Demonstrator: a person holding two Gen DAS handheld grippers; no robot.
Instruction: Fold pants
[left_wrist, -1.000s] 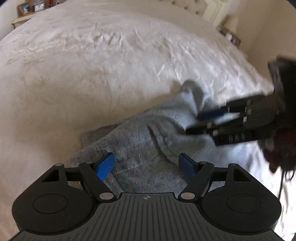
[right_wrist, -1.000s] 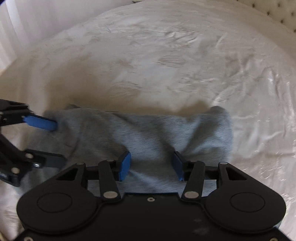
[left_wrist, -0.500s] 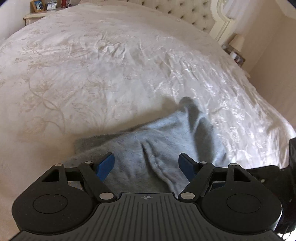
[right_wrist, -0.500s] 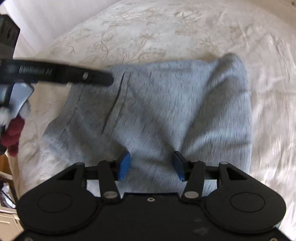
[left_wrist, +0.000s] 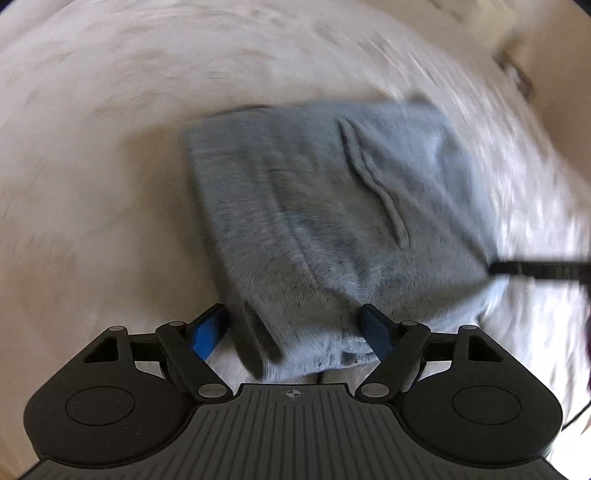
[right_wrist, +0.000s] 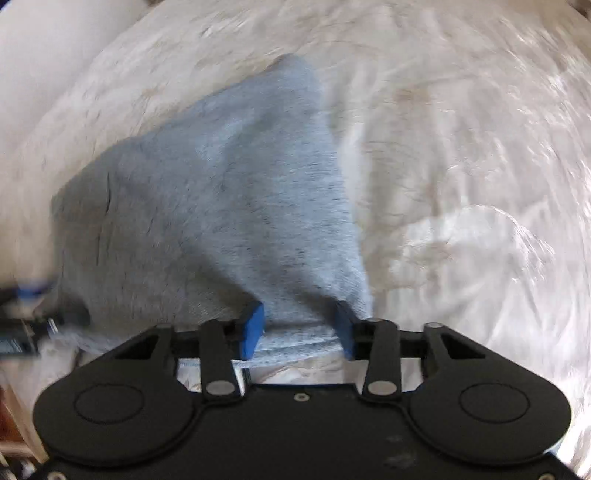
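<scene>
- Left gripper (left_wrist: 291, 328), lower centre of its frame: jaws spread wide around the near edge of the grey pants (left_wrist: 332, 206), not pinching.
- Pants lie folded on the white bed (left_wrist: 92, 166).
- Right gripper (right_wrist: 301, 328): narrower gap, apparently clamping the pants' (right_wrist: 221, 206) hem; blur hinders certainty.
</scene>
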